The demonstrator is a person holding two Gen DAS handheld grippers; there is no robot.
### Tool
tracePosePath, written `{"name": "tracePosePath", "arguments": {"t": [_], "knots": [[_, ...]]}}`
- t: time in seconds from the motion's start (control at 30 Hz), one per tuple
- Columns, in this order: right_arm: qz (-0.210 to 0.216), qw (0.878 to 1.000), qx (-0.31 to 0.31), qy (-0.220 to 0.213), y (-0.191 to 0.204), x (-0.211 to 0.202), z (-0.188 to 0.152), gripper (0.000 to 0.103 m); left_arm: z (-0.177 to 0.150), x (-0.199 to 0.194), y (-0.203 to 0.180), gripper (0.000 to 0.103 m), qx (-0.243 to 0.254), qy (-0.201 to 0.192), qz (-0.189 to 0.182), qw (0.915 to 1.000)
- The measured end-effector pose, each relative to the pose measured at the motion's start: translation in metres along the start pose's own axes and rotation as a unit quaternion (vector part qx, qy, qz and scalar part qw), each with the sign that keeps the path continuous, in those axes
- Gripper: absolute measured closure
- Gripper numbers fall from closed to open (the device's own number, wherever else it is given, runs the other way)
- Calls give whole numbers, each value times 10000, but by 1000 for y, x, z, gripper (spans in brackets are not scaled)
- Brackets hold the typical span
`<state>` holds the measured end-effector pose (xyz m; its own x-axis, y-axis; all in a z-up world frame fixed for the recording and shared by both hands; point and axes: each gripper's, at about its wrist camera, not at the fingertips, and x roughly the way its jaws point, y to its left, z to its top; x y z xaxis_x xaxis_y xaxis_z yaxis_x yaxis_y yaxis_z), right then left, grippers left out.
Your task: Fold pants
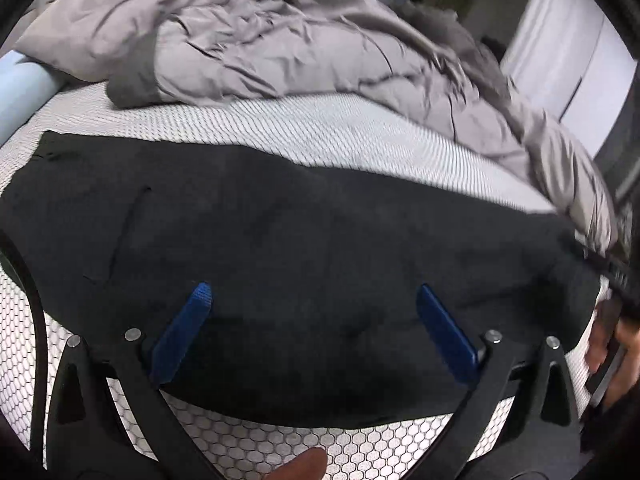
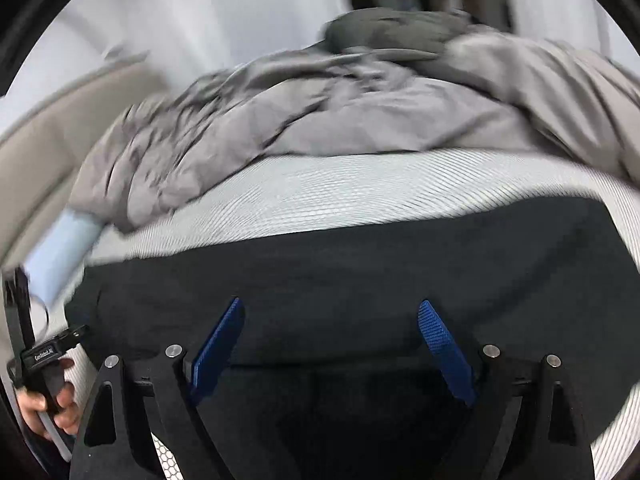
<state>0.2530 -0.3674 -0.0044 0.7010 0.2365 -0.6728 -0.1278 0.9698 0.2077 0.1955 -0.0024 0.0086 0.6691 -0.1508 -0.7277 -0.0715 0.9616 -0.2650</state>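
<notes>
Pants (image 1: 280, 232) are laid flat across the bed (image 1: 328, 132), near its front edge.

Behind the black pants a bare strip of the striped mattress is seen, and behind that a crumpled grey duvet (image 1: 248, 36) is heaped. The left gripper (image 1: 314, 312) is held over the pants with its blue fingers (image 1: 182, 336) spread wide and nothing between them. The right gripper (image 2: 332, 340) is likewise kept wide apart above the cloth, empty.

Matt black cloth pants (image 1: 280, 240) on a honeycomb-textured mattress (image 1: 340, 132).
</notes>
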Motion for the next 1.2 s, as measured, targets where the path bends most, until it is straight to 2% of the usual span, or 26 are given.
{"name": "tracePosePath", "arguments": {"t": [0.13,0.27,0.5,0.57,0.6,0.63,0.67,0.7,0.73,0.83,0.93,1.03,1.1,1.17,1.2], "knots": [[34,9915,-1190,524,53,42,29,12,-2,18,-3,1,192,317,-1,9993],[-17,9692,-2071,1332,90,101,47,12,-4,39,7,1,222,794,243,9963],[42,9249,-3102,2197,115,166,37,13,-8,41,5,1,429,879,362,9945],[122,9198,-3143,2347,112,176,33,13,-7,40,7,1,420,902,339,9945],[212,9213,-3086,2355,109,176,33,23,-7,39,9,1,386,901,306,9947],[414,9215,-3042,2379,107,172,33,48,-5,40,10,1,369,906,291,9948],[611,9200,-3069,2360,107,167,33,58,-5,40,10,1,350,910,278,9949],[680,9160,-3227,2284,109,161,31,77,-4,40,10,1,336,903,276,9950],[691,9121,-3368,2232,109,156,28,89,-4,40,10,1,344,903,285,9949],[768,9079,-3572,2056,106,145,24,100,-4,43,8,1,395,909,353,9944],[658,9157,-3607,1645,103,133,31,101,-3,43,7,1,389,897,355,9946],[66,9347,-3426,946,101,129,49,101,-1,42,11,1,251,902,214,9954],[-193,9384,-3296,1014,103,139,53,99,-2,43,11,1,267,919,247,9951],[-505,9325,-3319,1333,107,156,48,86,-2,44,11,1,283,931,258,9949],[-682,9297,-3315,1455,104,159,44,70,-1,43,11,1,260,930,249,9950]]}}
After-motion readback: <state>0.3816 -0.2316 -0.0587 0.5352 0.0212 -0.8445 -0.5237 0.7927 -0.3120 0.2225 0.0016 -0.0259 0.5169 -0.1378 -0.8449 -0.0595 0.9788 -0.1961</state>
